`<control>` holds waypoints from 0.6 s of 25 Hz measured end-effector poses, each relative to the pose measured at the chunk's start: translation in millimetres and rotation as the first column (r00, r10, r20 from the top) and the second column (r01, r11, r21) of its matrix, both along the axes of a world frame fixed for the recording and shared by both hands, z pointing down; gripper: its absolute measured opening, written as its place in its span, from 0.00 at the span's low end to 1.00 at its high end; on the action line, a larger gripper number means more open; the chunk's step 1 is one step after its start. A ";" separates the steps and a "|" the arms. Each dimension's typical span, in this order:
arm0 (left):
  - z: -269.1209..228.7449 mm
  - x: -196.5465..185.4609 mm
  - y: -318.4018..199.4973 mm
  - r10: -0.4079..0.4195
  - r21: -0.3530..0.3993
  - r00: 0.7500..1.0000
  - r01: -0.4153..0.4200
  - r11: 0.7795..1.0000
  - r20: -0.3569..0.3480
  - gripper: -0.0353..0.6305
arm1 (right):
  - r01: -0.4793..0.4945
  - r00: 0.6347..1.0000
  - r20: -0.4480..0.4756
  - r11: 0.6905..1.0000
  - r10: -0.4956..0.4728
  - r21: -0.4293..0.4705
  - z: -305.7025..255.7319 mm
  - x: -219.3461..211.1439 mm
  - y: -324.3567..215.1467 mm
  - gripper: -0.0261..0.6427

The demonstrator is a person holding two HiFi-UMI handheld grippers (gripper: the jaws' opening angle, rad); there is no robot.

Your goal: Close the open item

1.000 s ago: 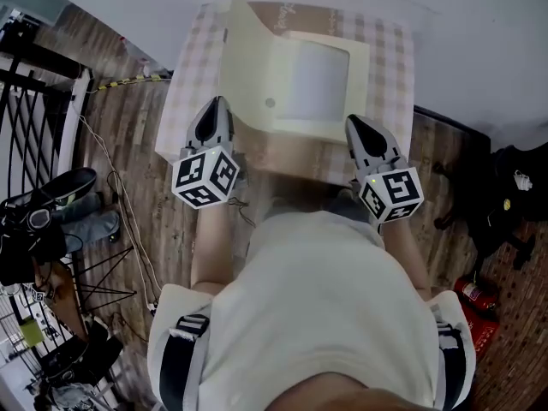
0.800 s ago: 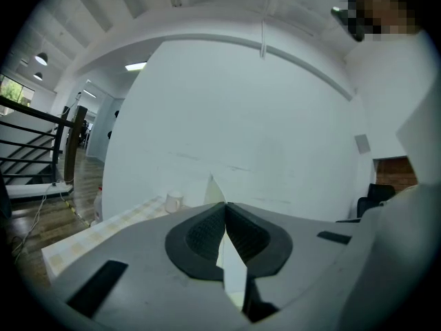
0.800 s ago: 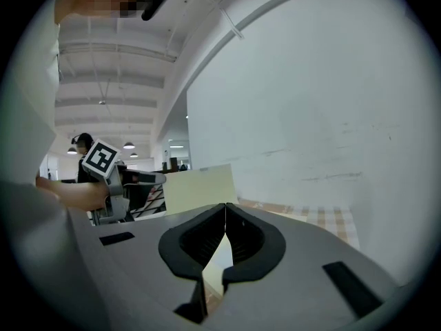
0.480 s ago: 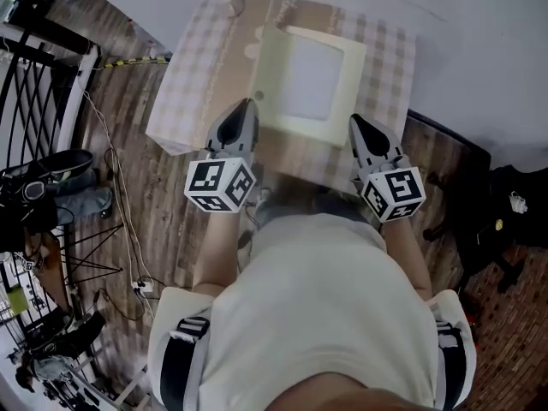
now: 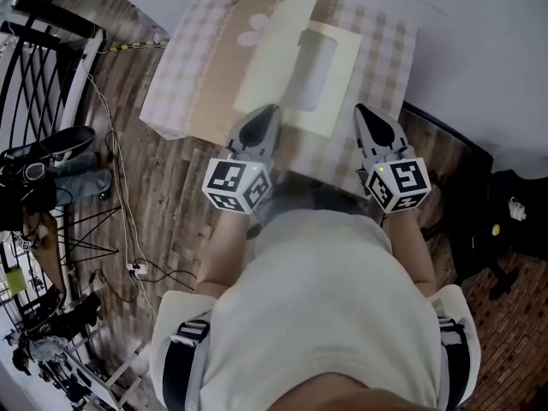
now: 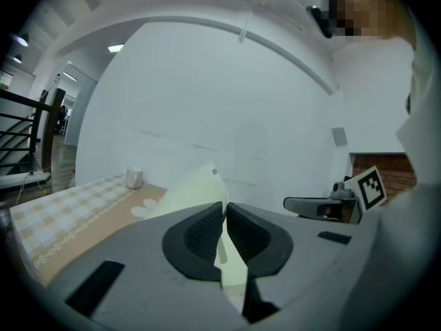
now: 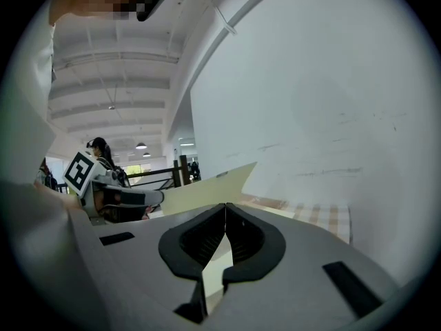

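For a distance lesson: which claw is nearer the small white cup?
Left: left claw is on the box's side facing the white cup; right claw is across the box.

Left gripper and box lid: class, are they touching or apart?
Touching. The left gripper view shows the left gripper shut on the cream box lid, whose near edge runs in between its jaws.

Seen from above: left forearm [image 5: 218,248] and right forearm [image 5: 411,248] stretched forward, side by side. At the left, left gripper [image 5: 267,115] tilted slightly rightward, jaws closed tight together. At the right, right gripper [image 5: 366,116] pointing far, jaws also closed, tips meeting. Marker cubes at the near ends.
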State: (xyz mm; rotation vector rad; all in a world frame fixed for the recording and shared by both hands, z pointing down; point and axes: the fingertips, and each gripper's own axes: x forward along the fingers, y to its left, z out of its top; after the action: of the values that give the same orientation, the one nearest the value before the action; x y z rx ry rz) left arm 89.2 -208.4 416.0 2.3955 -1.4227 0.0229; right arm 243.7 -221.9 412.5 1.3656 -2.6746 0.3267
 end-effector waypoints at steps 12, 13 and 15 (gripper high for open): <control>46.8 60.1 16.6 0.065 -0.069 0.996 -0.061 0.996 0.064 0.08 | 0.060 0.997 -0.039 0.998 -0.061 -0.022 19.0 24.7 -23.2 0.04; 50.1 64.0 16.9 0.071 -0.074 0.995 -0.066 0.995 0.076 0.08 | 0.065 0.997 -0.044 0.998 -0.066 -0.022 19.7 24.9 -27.6 0.04; 56.7 71.2 16.6 0.086 -0.083 0.991 -0.078 0.994 0.103 0.08 | 0.073 0.996 -0.050 0.997 -0.074 -0.020 20.4 24.8 -38.2 0.04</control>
State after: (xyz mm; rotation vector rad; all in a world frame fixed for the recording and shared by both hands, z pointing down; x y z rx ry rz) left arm 160.4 -191.8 472.6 2.4181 -1.3419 0.2264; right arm 268.4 -260.1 432.9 1.2492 -2.6661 0.3038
